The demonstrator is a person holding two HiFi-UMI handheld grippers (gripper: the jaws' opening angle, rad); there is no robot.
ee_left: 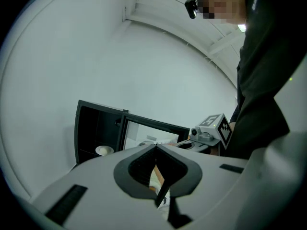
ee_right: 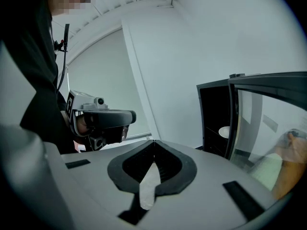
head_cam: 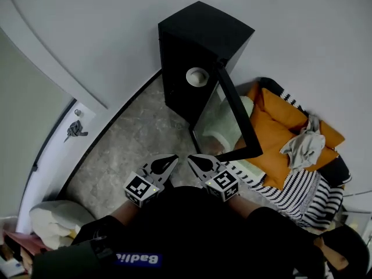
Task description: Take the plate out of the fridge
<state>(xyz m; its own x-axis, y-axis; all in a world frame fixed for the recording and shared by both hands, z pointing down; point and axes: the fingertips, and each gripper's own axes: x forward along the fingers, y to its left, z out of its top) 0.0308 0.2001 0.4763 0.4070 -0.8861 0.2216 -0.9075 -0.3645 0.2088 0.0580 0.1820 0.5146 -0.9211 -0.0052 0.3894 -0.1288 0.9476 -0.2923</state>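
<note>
Non-task items located relative to the orange cushion (head_cam: 278, 125)
1 crumpled grey cloth (head_cam: 303, 147) lies on the cushion's right part. Black-and-white striped fabric (head_cam: 293, 188) lies directly below the cushion, touching it. Mottled grey floor (head_cam: 131, 141) extends left of the cushion. 1 white bundle (head_cam: 53, 221) sits well apart from the cushion, at the far lower left.

- The left tongs (ee_left: 156, 147) have a light grey shell with black lining round the tips.
- The right tongs (ee_right: 154, 143) show the same grey and black.
- Behind each tongs sits a cube (head_cam: 141, 188) with black-and-white square markers and a small green light.
- The sleeves (head_cam: 96, 232) are black.
- The top (head_cam: 192, 231) is black with a blue patch (head_cam: 138, 258).
</note>
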